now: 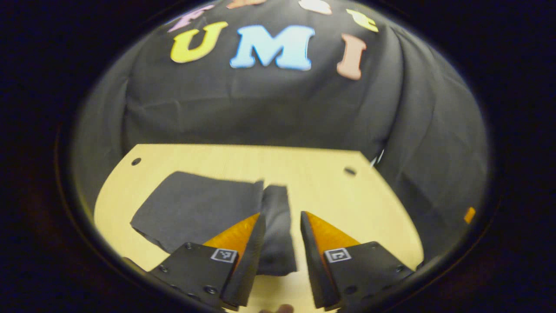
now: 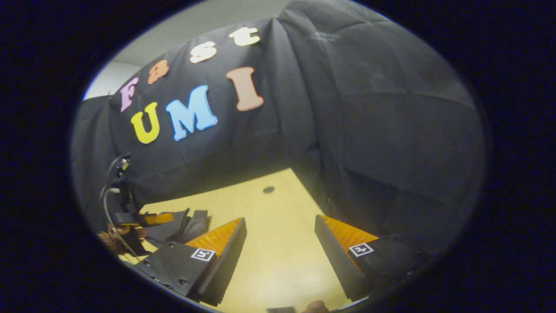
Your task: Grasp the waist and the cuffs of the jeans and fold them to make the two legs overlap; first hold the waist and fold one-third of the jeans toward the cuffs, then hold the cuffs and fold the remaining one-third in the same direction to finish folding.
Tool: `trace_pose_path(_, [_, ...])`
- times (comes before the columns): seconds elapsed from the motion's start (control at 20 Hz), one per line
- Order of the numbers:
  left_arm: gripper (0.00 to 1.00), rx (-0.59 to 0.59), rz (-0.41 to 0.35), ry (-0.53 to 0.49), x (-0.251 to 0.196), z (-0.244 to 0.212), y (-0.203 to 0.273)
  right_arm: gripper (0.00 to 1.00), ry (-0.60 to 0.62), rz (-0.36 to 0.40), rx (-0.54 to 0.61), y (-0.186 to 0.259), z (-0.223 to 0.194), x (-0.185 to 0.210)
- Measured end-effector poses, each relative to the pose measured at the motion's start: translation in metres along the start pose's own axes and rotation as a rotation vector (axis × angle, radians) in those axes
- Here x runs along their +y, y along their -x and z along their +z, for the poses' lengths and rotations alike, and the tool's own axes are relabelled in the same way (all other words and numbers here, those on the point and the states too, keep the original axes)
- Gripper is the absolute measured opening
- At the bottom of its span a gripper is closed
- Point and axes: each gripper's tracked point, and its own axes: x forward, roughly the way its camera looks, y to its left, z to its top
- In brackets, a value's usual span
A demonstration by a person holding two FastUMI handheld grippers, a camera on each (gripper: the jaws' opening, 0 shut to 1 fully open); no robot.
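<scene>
Wooden table (image 1: 382, 195) carries the dark jeans (image 1: 195, 208) as a flat folded-looking bundle with one strip lying between the spread fingers of the left gripper (image 1: 281, 217); right gripper (image 2: 280, 224) spread over bare wood, so either mid-fold or finished, can't tell.
</scene>
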Motion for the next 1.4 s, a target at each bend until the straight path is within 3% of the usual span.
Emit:
trace_pose_path(0.1, [0.9,-0.315,0.032,0.063,-0.045,0.051,0.042,0.96,0.064,0.054,-0.145,-0.018,0.024,-0.031])
trace_pose_path(0.15, [0.92,-0.476,0.031,0.086,-0.07,0.062,0.056,0.96,0.085,0.08,-0.209,-0.025,0.029,-0.044])
trace_pose_path(0.2, [0.93,-0.549,0.06,0.113,-0.088,0.056,0.065,0.95,0.092,0.102,-0.23,-0.037,0.021,-0.055])
trace_pose_path(0.25, [0.95,-0.55,0.112,0.119,-0.101,0.035,0.067,0.89,0.097,0.103,-0.234,-0.046,0.009,-0.069])
trace_pose_path(0.3, [0.97,-0.541,0.149,0.117,-0.122,0.006,0.07,0.95,0.094,0.096,-0.245,-0.062,-0.005,-0.087])
trace_pose_path(0.45, [0.94,-0.528,0.157,0.092,-0.169,-0.078,0.049,0.95,0.025,0.082,-0.237,-0.099,-0.043,-0.118])
trace_pose_path(0.6, [0.98,-0.481,0.195,0.018,-0.171,-0.129,0.024,0.95,-0.053,0.079,-0.196,-0.117,-0.09,-0.122])
trace_pose_path(0.65, [0.97,-0.472,0.206,0.007,-0.168,-0.139,0.022,1.0,-0.047,0.082,-0.182,-0.115,-0.105,-0.121])
trace_pose_path(0.75, [0.95,-0.498,0.209,0.001,-0.171,-0.141,0.028,0.95,-0.025,0.107,-0.203,-0.109,-0.107,-0.11])
trace_pose_path(0.8, [0.98,-0.502,0.208,-0.023,-0.178,-0.137,0.03,0.89,-0.014,0.115,-0.161,-0.1,-0.121,-0.112])
trace_pose_path(0.9, [0.98,-0.498,0.173,-0.1,-0.203,-0.144,0.03,0.96,0.033,0.114,-0.14,-0.09,-0.128,-0.109])
trace_pose_path(1.0, [0.97,-0.48,0.108,-0.181,-0.238,-0.153,0.025,0.95,0.067,0.111,-0.143,-0.075,-0.13,-0.107])
trace_pose_path(1.05, [0.94,-0.481,0.087,-0.194,-0.252,-0.156,0.025,1.0,0.081,0.106,-0.197,-0.064,-0.124,-0.106])
trace_pose_path(1.1, [0.97,-0.482,0.063,-0.198,-0.261,-0.158,0.025,0.95,0.084,0.107,-0.262,-0.052,-0.111,-0.105])
trace_pose_path(1.2, [0.98,-0.492,0.063,-0.233,-0.267,-0.157,0.029,0.94,0.106,0.114,-0.314,-0.043,-0.105,-0.1])
trace_pose_path(1.25, [0.94,-0.486,0.064,-0.251,-0.266,-0.157,0.029,0.94,0.115,0.114,-0.3,-0.046,-0.112,-0.101])
trace_pose_path(1.3, [1.0,-0.473,0.067,-0.266,-0.261,-0.16,0.025,0.94,0.12,0.112,-0.263,-0.052,-0.118,-0.103])
trace_pose_path(1.4, [0.98,-0.382,0.023,-0.206,-0.255,-0.172,0.013,0.95,0.139,0.109,-0.206,-0.054,-0.125,-0.104])
